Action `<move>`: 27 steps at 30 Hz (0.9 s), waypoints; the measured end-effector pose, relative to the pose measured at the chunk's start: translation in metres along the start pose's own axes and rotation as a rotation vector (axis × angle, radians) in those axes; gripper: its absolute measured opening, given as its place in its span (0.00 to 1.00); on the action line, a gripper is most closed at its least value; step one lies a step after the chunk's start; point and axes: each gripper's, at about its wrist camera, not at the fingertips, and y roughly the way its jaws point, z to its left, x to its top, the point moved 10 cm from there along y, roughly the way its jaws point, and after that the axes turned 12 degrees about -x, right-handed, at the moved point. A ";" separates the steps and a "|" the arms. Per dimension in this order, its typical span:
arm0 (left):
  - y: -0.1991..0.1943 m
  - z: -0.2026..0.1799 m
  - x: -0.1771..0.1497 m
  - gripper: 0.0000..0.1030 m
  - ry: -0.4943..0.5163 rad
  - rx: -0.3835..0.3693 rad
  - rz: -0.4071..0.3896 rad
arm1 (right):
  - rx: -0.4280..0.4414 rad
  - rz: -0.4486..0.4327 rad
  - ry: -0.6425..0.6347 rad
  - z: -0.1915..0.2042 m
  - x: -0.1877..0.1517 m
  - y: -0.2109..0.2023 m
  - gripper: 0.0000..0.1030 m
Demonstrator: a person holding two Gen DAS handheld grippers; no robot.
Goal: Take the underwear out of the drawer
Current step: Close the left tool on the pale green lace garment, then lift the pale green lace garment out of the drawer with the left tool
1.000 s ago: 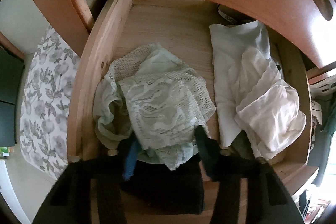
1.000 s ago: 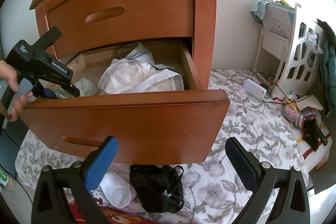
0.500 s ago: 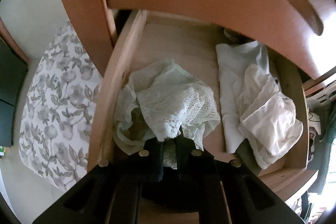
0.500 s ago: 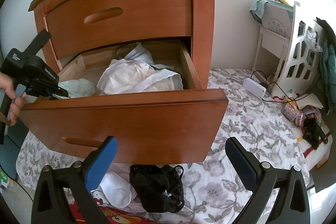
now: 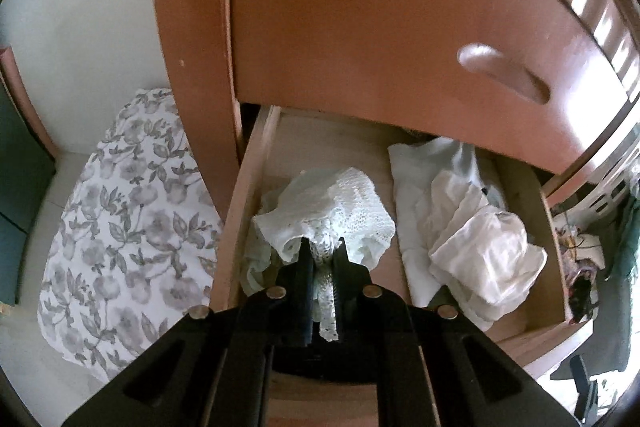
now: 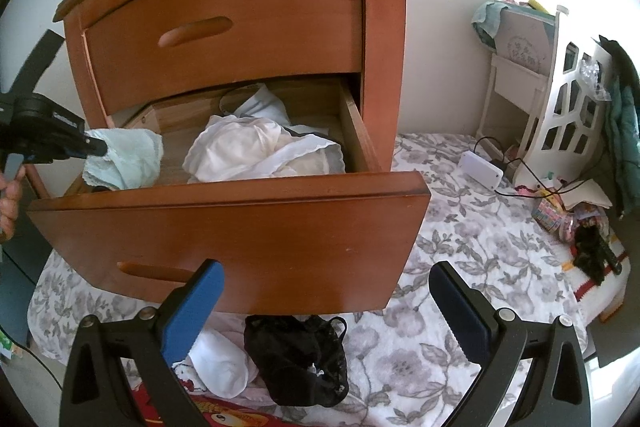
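**A:** Is there any writing to read here?

**B:** Nothing legible. The left hand-held gripper (image 6: 96, 148) carries a small pale mark on its black body, too blurred to make out. A white board (image 6: 520, 47) far right of the right hand-held gripper (image 6: 326, 307) has faint, unreadable print.

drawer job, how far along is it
Done: black underwear and a white piece lie on the bedding below the open drawer. In hand: the left tool is shut on the pale green lace underwear. Left: the white pile inside. The right tool is open.
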 end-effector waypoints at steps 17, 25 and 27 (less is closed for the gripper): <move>-0.074 -0.021 0.024 0.07 0.011 -0.075 -0.199 | -0.024 -0.012 -0.015 0.001 0.001 -0.002 1.00; -0.104 -0.047 0.030 0.07 0.058 -0.131 -0.255 | -0.034 -0.023 -0.023 0.001 0.001 -0.004 1.00; -0.111 -0.054 0.031 0.07 0.070 -0.141 -0.267 | -0.037 -0.027 -0.026 0.001 0.002 -0.004 1.00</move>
